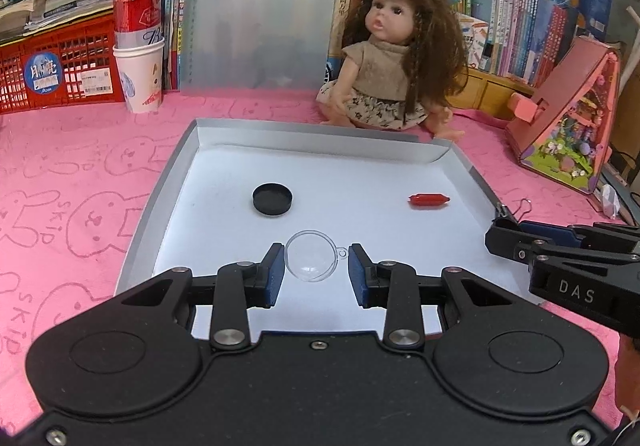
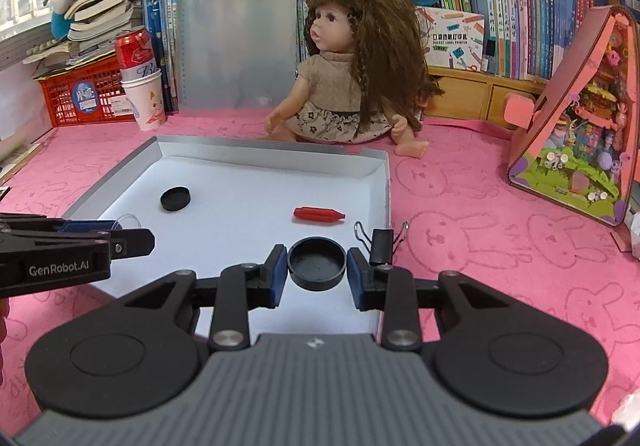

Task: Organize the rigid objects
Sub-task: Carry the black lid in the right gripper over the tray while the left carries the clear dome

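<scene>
A shallow white tray [image 1: 192, 150] [image 2: 380, 166] lies on the pink cloth. In it lie a black cap [image 1: 272, 199] [image 2: 175, 198] and a red capsule-shaped piece [image 1: 428, 200] [image 2: 319, 213]. My left gripper [image 1: 316, 266] is open, with a clear plastic half-sphere [image 1: 311, 255] between its blue pads; the left pad touches it and a small gap shows on the right. My right gripper [image 2: 317, 266] stands around a second black cap [image 2: 317, 263], its pads at both sides of the cap. A black binder clip [image 2: 381, 244] lies at the tray's right edge.
A doll [image 1: 384, 58] [image 2: 344, 74] sits behind the tray. A red can in a paper cup [image 1: 140, 46] [image 2: 140, 78] and a red crate [image 1: 52, 66] stand at the back left. A pink toy house [image 1: 568, 126] [image 2: 580, 134] stands at the right. Books line the back.
</scene>
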Tool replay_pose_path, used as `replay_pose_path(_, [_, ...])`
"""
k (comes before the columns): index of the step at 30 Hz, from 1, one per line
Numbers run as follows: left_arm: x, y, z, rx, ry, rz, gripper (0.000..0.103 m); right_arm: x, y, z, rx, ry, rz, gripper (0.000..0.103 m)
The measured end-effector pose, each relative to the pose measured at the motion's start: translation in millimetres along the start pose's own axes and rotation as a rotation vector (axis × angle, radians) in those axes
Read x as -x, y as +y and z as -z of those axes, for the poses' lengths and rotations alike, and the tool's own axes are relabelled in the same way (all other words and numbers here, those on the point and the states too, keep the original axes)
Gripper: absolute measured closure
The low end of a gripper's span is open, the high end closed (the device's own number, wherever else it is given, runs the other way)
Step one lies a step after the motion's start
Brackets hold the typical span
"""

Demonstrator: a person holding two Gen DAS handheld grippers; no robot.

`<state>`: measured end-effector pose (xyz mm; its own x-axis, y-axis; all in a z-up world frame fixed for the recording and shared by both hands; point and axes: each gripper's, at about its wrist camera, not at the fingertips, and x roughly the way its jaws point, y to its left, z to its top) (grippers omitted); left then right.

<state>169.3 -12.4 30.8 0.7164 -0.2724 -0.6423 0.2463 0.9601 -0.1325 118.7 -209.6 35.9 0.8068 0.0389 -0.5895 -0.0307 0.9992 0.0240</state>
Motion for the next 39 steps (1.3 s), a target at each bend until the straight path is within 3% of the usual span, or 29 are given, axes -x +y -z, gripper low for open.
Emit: replay_pose_path(39, [-28.3,7.1,4.2,0.002,0.040,-0.049,0.070,-35.1,0.9,9.0,-0.033,0.072,-0.017,0.065])
